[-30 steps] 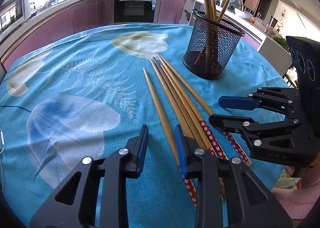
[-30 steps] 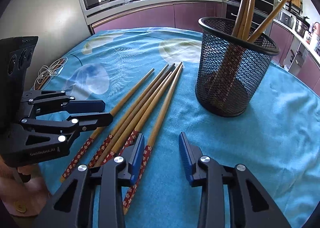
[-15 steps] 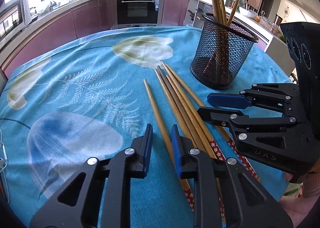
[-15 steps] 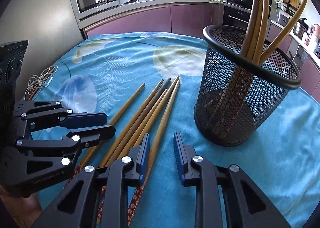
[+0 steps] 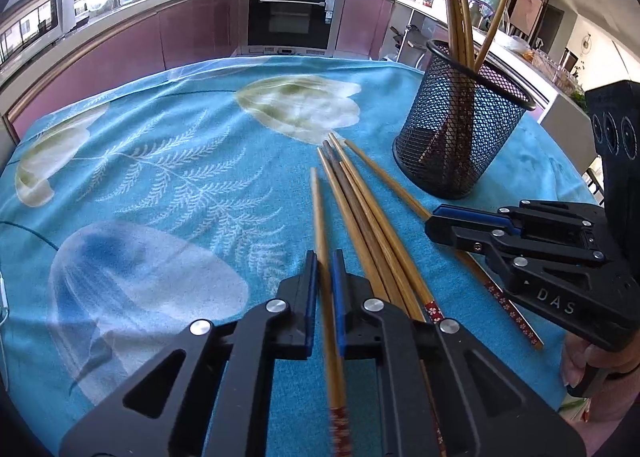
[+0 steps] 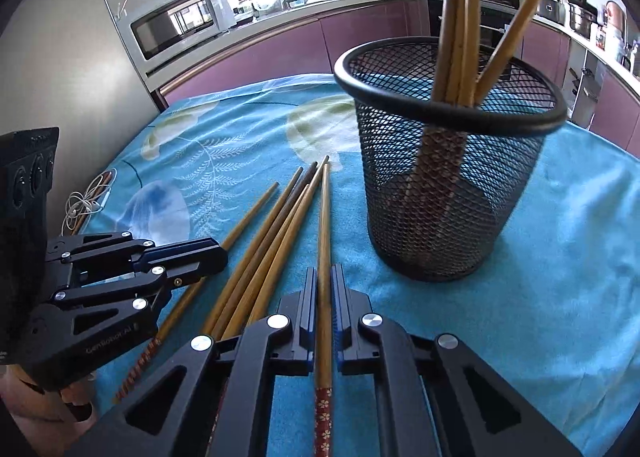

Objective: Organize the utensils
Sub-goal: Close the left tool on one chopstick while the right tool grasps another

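Left wrist view: left gripper (image 5: 324, 269) clamps the leftmost chopstick (image 5: 318, 217); right gripper (image 6: 324, 285) clamps the rightmost one (image 6: 324, 217), near the mesh cup (image 6: 440, 193). Lift level, clear the loose bundle (image 6: 272, 241), then tip in.

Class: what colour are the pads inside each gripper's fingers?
Blue pads; clearest in the left wrist view.

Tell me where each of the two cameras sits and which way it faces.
Left wrist: sits on the left tool, looking down along it at the leftmost chopstick it clamps; the right tool and a hand show.
Right wrist: sits on the right tool, clamping the rightmost chopstick; the left tool shows.
Shared: mesh holder, loose chopsticks, blue cloth.
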The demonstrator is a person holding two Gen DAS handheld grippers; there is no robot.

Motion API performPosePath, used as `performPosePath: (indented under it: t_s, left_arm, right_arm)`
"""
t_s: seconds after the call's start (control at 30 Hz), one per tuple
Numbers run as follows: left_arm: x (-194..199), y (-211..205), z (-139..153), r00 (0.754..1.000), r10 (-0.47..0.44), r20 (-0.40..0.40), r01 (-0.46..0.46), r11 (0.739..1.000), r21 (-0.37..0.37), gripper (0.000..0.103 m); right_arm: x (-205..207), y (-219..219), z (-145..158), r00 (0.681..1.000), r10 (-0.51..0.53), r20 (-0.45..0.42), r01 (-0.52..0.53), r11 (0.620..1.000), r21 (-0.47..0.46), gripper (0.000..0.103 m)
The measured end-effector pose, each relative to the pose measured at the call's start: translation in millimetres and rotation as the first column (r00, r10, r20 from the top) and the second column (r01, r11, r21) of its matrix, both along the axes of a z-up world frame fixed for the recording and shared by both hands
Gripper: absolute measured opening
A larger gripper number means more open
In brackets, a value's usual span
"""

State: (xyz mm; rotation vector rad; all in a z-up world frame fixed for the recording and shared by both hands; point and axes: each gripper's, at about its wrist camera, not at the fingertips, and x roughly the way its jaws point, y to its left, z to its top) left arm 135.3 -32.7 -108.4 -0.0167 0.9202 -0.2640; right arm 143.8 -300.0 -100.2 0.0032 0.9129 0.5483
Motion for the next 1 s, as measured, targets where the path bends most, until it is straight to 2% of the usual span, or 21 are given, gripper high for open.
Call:
performPosePath:
  t_s: [0.13,0.33,0.63,0.8,1.0]
  left_arm:
    - [-7.6,1.4,2.9,1.000,-0.006,0.004,0.006,1.000,-0.014,0.007]
    - [-20.3,0.4,9.5,0.999,-0.054,0.008,0.054,0.998,-0.045,0.007]
    - [-17.5,-5.7,0.6,0.996,-0.081,-0.022,0.081,0.997,-0.007,0.008]
    - [-11.0,-6.6,-0.7,0.994,-0.102,-0.028,0.102,0.995,-0.004,0.009]
    - [-7.2,-4.6,-1.6,0.996,-0.078,-0.036,0.077,0.997,-0.027,0.008]
  right_arm:
    - [-8.6,-2.8,5.4,1.000,0.027,0.006,-0.027,0.999,0.026,0.006]
    - [-16.7,5.7,5.6,0.996,0.084,0.000,-0.084,0.996,0.016,0.006]
    - [-13.8,12.6,-2.5,0.995,0.097,-0.020,-0.098,0.995,-0.035,0.008]
    - [-7.2,12.1,-3.8,0.995,0.099,-0.032,-0.100,0.995,-0.020,0.009]
    - [-9.1,3.8,-2.6,0.995,0.095,-0.038,-0.094,0.995,0.022,0.006]
